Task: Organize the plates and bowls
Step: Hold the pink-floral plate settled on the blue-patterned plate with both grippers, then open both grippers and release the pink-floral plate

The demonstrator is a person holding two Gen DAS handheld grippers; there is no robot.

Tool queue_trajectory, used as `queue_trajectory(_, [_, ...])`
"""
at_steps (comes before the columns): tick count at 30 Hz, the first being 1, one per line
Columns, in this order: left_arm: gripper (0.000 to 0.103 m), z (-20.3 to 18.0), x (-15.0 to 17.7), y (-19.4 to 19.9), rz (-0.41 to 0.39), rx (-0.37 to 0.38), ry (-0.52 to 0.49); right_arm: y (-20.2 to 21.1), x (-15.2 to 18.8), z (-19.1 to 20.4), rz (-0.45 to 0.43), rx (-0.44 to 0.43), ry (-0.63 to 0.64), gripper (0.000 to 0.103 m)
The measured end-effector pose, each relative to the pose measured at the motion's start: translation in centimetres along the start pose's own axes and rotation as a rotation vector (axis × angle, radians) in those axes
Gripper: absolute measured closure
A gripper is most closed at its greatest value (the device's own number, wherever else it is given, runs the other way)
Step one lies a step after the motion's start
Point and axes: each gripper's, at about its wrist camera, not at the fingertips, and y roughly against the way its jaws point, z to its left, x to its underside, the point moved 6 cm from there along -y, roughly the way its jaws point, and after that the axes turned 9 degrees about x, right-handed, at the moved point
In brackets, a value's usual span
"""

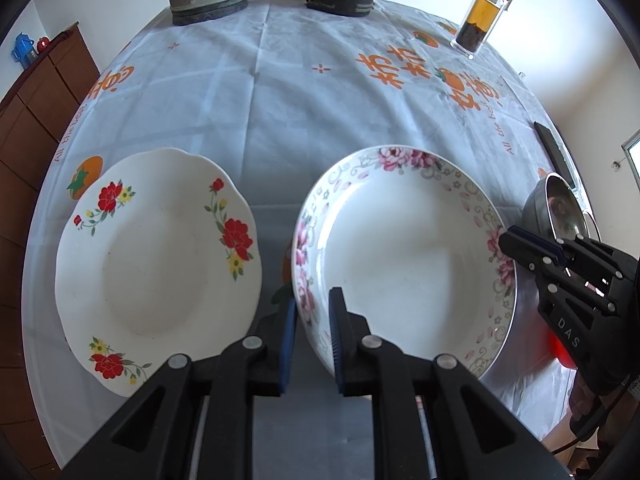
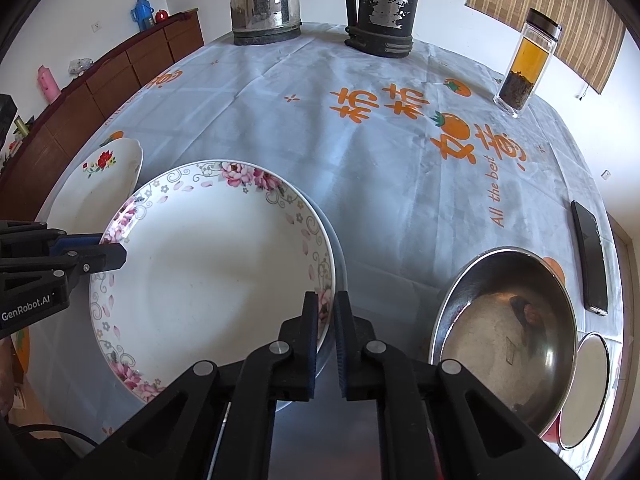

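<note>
My left tongs (image 1: 312, 312) clamped on near-left rim of pink-flowered plate (image 1: 404, 256); my right tongs (image 2: 326, 312) clenched on its right rim. Plate sits on metal basin (image 2: 340, 256), on table (image 2: 320, 140). "GenRobot.AI" on left tongs body, "DAS" on right. Red-flowered plate (image 1: 156, 264) just beside, left. Steel bowl (image 2: 508, 340) right, phone (image 2: 590, 264) beyond. Tablecloth reads "All the best" plus orange Chinese characters. Far edge: steel kettle (image 2: 266, 0), black flask (image 2: 384, 8), tea bottle (image 2: 526, 64).
</note>
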Motion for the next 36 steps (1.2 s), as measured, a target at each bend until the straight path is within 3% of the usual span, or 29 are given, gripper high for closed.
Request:
queue_trajectory(11, [0.09, -0.2, -0.3, 0.5, -0.023, 0.0, -0.012, 0.0, 0.2, -0.3, 0.0, 0.006, -0.001, 0.095])
queue_trajectory(20, [0.09, 0.0, -0.1, 0.3, -0.026, 0.002, -0.005, 0.3, 0.4, 0.2, -0.031, 0.081, 0.089, 0.095])
queue_trajectory(30, [0.09, -0.1, 0.1, 0.3, -0.023, 0.004, -0.004, 0.3, 0.3, 0.2, -0.036, 0.082, 0.097, 0.095])
queue_trajectory(36, [0.09, -0.1, 0.2, 0.2, -0.023, 0.003, -0.002, 0.7, 0.2, 1.1, -0.079, 0.125, 0.172, 0.095])
